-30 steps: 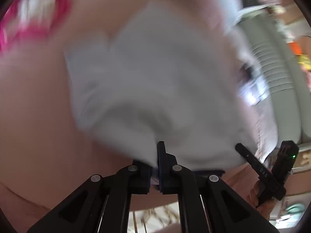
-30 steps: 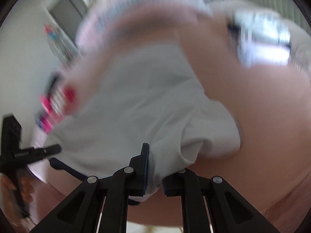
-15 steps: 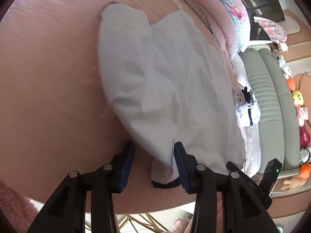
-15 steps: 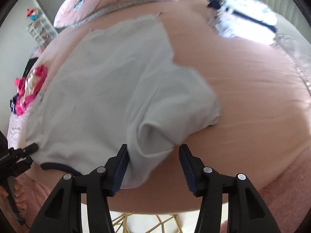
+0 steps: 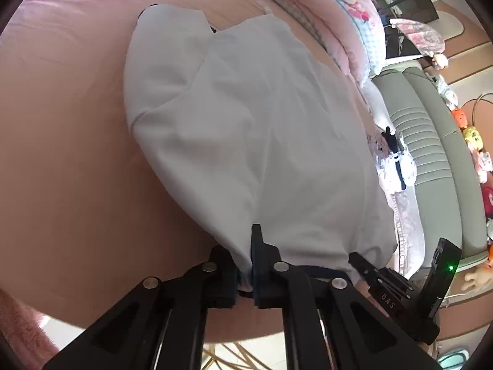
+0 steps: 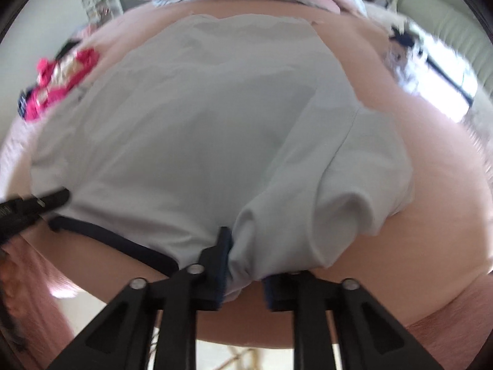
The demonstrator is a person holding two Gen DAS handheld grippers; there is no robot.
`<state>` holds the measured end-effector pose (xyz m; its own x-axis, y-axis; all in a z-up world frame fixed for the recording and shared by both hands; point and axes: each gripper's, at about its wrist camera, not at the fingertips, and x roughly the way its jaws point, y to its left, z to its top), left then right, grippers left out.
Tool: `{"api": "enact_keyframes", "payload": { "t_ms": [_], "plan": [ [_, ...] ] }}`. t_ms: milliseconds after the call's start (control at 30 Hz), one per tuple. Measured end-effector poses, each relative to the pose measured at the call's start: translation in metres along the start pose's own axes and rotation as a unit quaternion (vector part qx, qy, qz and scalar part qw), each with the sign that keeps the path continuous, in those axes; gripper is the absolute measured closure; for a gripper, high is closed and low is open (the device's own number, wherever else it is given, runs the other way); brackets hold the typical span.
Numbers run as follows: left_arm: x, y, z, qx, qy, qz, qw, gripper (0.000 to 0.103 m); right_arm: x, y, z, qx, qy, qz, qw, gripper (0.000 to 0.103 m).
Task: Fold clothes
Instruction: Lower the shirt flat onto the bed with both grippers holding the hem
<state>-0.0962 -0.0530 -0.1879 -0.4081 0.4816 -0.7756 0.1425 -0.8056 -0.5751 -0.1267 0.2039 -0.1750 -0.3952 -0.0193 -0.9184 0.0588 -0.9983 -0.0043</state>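
A pale grey T-shirt (image 5: 262,141) is being held spread over a pink bedsheet (image 5: 61,154), seen from two cameras at the near edge of the bed.

At the far left of the bed, a bright pink garment (image 6: 58,83) is lying apart from the shirt. Next, the left sleeve is seen lying flat, pointing away. Nearer, the left gripper (image 5: 245,273) is being kept pinched tight on the shirt's near edge, close to the dark blue neckline trim (image 6: 114,240). The shirt body is lying across the middle, lightly wrinkled, its hem toward the pillows (image 5: 348,21) at the far side. Further right, the right gripper (image 6: 243,280) is being kept closed on a thicker bunch of cloth at the shoulder, its fingers standing somewhat apart around the fabric. The right sleeve (image 6: 369,191) is puffed up beside it. At the far right, a small patterned garment (image 5: 394,166) and a grey-green headboard (image 5: 431,141) are showing.

Whether the shirt is being laid out or lifted for a fold cannot be told. For a clean result, both pinches should be kept level and the edge between them taut, so the puffed sleeve is being smoothed, not trapped.
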Motion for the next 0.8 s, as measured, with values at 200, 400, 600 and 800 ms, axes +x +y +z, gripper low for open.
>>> {"api": "enact_keyframes", "payload": {
  "t_ms": [200, 400, 600, 800],
  "plan": [
    [-0.025, -0.024, -0.006, 0.035, 0.0, -0.018, 0.9992, 0.1, -0.035, -0.009, -0.014, 0.009, -0.037, -0.007, 0.999, 0.095],
    [-0.023, -0.028, -0.019, 0.044, 0.034, -0.02, 0.9982, 0.099, -0.049, -0.023, -0.027, 0.038, -0.012, 0.019, 0.999, 0.096],
    [-0.011, -0.02, -0.027, 0.012, 0.076, -0.025, 0.9967, 0.098, -0.033, -0.04, -0.046, 0.077, 0.053, 0.051, 0.994, 0.092],
    [-0.037, -0.042, -0.02, 0.056, 0.094, 0.028, 0.9936, 0.098, -0.058, -0.042, -0.033, 0.053, 0.036, 0.048, 0.997, 0.092]
  ]
}}
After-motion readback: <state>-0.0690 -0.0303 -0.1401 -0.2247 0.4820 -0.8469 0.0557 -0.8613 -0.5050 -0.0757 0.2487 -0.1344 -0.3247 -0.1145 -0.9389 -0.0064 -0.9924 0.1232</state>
